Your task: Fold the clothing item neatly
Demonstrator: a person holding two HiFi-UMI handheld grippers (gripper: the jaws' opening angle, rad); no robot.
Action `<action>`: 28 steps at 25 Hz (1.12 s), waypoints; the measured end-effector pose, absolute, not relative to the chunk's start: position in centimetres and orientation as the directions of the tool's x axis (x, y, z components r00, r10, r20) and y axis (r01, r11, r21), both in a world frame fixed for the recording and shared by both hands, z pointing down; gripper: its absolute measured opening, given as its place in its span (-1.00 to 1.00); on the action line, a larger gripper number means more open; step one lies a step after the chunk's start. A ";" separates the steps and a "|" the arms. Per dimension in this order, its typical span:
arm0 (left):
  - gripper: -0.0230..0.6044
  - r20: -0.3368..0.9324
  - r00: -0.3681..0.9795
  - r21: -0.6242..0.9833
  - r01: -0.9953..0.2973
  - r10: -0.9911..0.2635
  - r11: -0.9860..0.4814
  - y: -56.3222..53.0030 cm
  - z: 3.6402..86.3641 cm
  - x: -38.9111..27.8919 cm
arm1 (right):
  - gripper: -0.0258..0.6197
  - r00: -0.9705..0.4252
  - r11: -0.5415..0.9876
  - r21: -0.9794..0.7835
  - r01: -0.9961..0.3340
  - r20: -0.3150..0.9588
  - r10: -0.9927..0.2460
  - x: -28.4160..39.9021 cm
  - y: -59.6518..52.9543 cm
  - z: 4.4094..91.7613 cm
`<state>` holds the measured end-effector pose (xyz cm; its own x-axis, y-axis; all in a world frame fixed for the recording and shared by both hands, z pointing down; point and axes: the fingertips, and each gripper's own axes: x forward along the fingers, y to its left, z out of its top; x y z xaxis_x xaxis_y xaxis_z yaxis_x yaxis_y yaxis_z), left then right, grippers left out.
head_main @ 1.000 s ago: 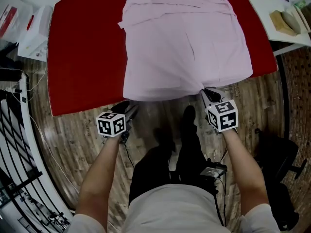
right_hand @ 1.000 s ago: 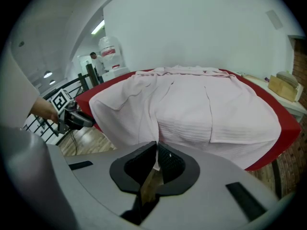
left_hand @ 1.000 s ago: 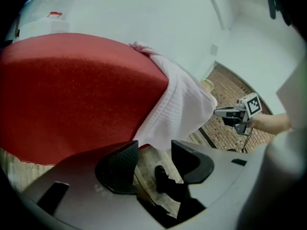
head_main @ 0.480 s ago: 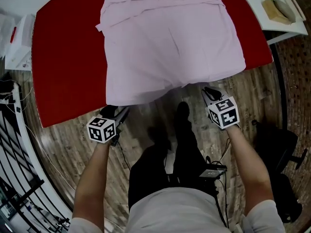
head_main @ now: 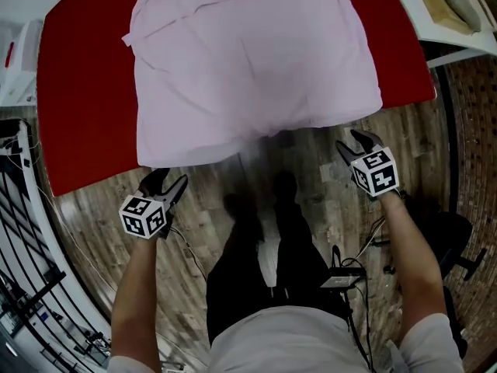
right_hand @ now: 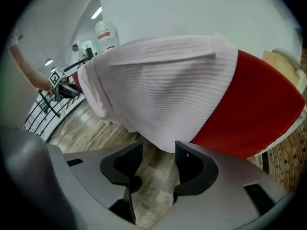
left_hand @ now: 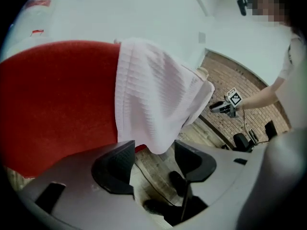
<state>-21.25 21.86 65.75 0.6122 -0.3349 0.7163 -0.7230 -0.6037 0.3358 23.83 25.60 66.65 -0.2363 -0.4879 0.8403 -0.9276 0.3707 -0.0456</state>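
A pale pink garment (head_main: 248, 61) lies flat on the red table (head_main: 78, 92), and its near hem hangs over the front edge. My left gripper (head_main: 167, 183) hovers below the hem's left corner. Its jaws have just been opening and stand open. In the left gripper view the cloth corner (left_hand: 156, 138) dangles just beyond the left gripper (left_hand: 153, 152), unpressed. My right gripper (head_main: 359, 142) is to the right of the hem. Its jaws have just been opening and are open, with the garment (right_hand: 158, 90) hanging free just past the right gripper (right_hand: 158, 152).
A white side table (head_main: 454, 33) with tan items stands at the back right. A black wire rack (head_main: 23, 231) lines the left side. A dark chair base (head_main: 450, 239) sits at the right. The person's legs and a cable lie over the wooden floor (head_main: 93, 208).
The right gripper has let go of the hem's right corner, opened, and moved right and away from it. The left gripper has drifted left. The hem now hangs loose.
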 end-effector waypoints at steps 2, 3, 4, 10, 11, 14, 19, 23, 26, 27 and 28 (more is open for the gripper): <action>-0.16 0.721 0.592 0.312 -0.742 -0.360 -0.593 22.1 65.7 -21.4 | -0.27 -0.255 0.411 -0.041 -0.911 0.839 -0.481 25.3 25.1 67.3; -0.15 0.723 0.583 0.304 -0.750 -0.371 -0.588 22.1 65.7 -21.4 | -0.23 -0.262 0.425 -0.039 -0.904 0.837 -0.481 26.1 24.8 67.6; -0.14 0.724 0.577 0.298 -0.756 -0.379 -0.583 22.2 65.8 -21.4 | -0.20 -0.269 0.436 -0.038 -0.899 0.834 -0.482 26.8 24.5 67.8; -0.14 0.728 0.562 0.294 -0.773 -0.393 -0.562 23.7 67.0 -21.2 | -0.08 -0.320 0.540 -0.024 -0.841 0.827 -0.462 28.6 23.3 68.9; -0.14 0.723 0.563 0.294 -0.776 -0.401 -0.558 23.5 67.2 -21.1 | -0.07 -0.326 0.557 -0.019 -0.830 0.827 -0.457 28.7 23.2 69.0; -0.14 0.697 0.567 0.307 -0.789 -0.440 -0.532 22.7 67.6 -21.5 | -0.03 -0.348 0.606 -0.009 -0.796 0.825 -0.445 28.4 22.7 69.1; 0.11 0.676 0.588 0.317 -0.776 -0.445 -0.545 21.2 68.7 -22.8 | 0.03 -0.373 0.669 -0.003 -0.743 0.832 -0.410 27.2 21.8 70.1; 0.14 0.684 0.613 0.278 -0.721 -0.396 -0.635 20.4 70.1 -22.7 | 0.03 -0.379 0.701 0.001 -0.713 0.841 -0.387 26.3 21.1 71.6; 0.14 0.694 0.625 0.251 -0.676 -0.358 -0.693 19.9 71.1 -22.0 | 0.03 -0.384 0.713 0.002 -0.702 0.841 -0.381 25.8 20.7 72.5; 0.14 0.696 0.628 0.245 -0.664 -0.349 -0.706 19.7 71.5 -21.7 | 0.03 -0.383 0.713 0.004 -0.701 0.841 -0.382 25.7 20.4 72.7; 0.14 0.697 0.630 0.240 -0.654 -0.342 -0.717 19.4 71.8 -21.4 | 0.03 -0.381 0.713 0.007 -0.701 0.841 -0.384 25.6 20.1 72.9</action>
